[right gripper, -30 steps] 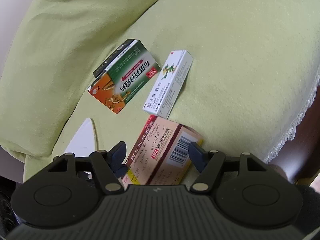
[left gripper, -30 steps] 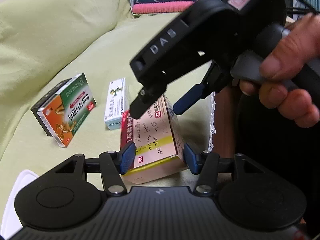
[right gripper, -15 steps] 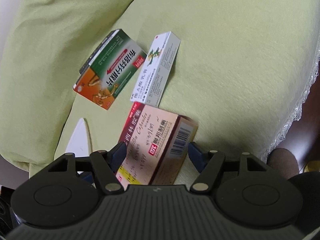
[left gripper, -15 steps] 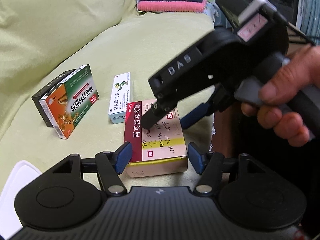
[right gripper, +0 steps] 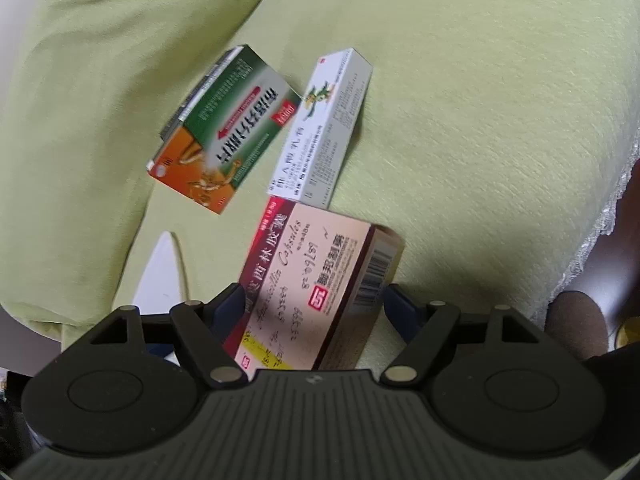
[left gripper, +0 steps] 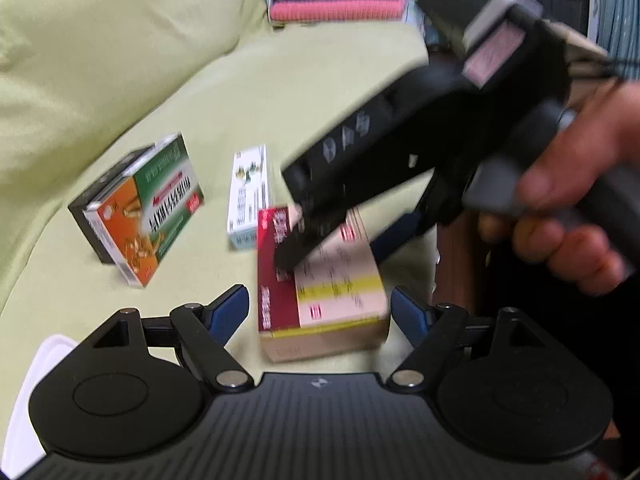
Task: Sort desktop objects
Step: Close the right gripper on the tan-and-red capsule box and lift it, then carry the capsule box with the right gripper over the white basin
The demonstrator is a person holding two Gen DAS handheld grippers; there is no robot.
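Right wrist: blurred, apparently glossy rectangular carton (right gripper: 316, 284) on nubby cloth (right gripper: 480, 140).

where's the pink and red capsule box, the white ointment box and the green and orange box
pink and red capsule box (right gripper: 320, 276): right wrist view, top face
white ointment box (right gripper: 320, 128): right wrist view, top face
green and orange box (left gripper: 160, 208): left wrist view, printed front face

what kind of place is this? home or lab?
Likely a home living room: medicine boxes lie on a green sofa cover with a lace edge, folded towels behind.
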